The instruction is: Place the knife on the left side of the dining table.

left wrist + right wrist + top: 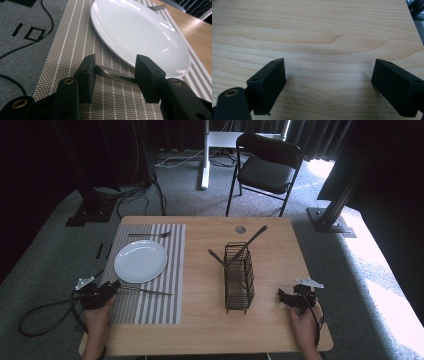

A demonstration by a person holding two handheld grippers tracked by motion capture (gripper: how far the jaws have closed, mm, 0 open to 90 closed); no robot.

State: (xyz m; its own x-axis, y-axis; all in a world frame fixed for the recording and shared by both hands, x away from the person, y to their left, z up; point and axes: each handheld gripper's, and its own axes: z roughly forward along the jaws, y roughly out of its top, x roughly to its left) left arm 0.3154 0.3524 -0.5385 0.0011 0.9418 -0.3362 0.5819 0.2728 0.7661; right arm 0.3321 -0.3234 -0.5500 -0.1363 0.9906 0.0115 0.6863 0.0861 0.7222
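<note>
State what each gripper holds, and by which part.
Nothing is gripped. The left gripper has open jaws around the knife handle end on the placemat; the right gripper is open and empty.

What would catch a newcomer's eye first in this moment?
The white plate on the striped placemat at the table's left stands out first. Just below it, the left gripper has a knife handle between its jaws. At mid-table a black wire caddy holds utensils, and the right gripper rests open on bare wood.

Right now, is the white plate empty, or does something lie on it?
Empty. The white plate shows a bare, shiny surface in the high view and the left gripper view; the knife and fork lie beside it on the placemat.
</note>
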